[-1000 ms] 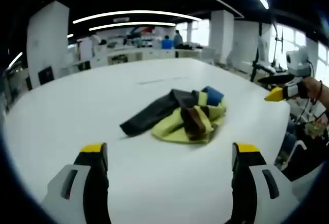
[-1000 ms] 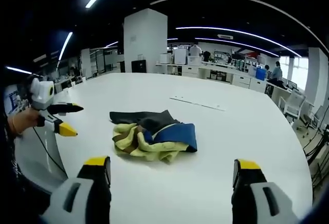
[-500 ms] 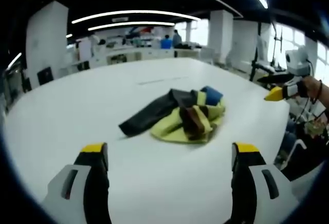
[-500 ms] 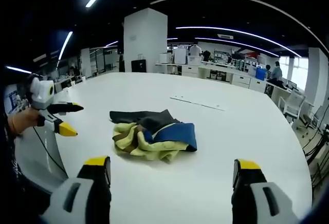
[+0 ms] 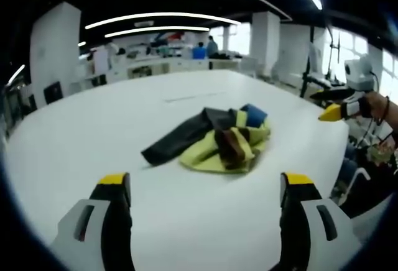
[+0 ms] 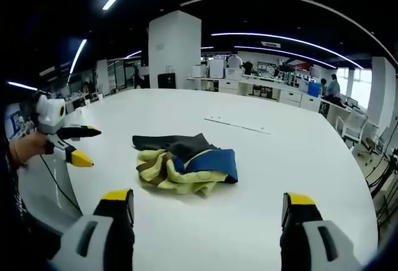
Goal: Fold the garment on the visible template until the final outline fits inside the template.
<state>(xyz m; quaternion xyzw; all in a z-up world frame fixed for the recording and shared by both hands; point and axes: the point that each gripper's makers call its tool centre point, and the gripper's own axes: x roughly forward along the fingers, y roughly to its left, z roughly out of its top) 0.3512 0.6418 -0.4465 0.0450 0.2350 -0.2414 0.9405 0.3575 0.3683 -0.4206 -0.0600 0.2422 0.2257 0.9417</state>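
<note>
Both grippers hang above the near edge, each with its jaws spread wide and nothing between them: the left gripper (image 5: 206, 187) faces the pile from one side, the right gripper (image 6: 209, 204) from the other, and each shows up small in the other's view, held in a hand off the table's edge.

Biggest thing out here is the white table (image 5: 93, 128), broad and round-edged, with a thin marked line (image 6: 238, 125) lying beyond the clothes; I can't tell whether that is part of the template. Behind it, an office with a white pillar (image 6: 175, 50) and people at desks far back.

Then the garment (image 5: 211, 140), crumpled in a heap near the table's middle, well apart from both grippers: yellow-green cloth, a dark grey sleeve trailing out flat, a blue patch, a brown strip on top. No fold has begun, by my reading.

Risks from here: with the layers bunched like this, 1 pinch could catch 2 thicknesses and drag the whole heap instead of opening it. Pulling toward the rim could also slide cloth off the table and out of sight.
</note>
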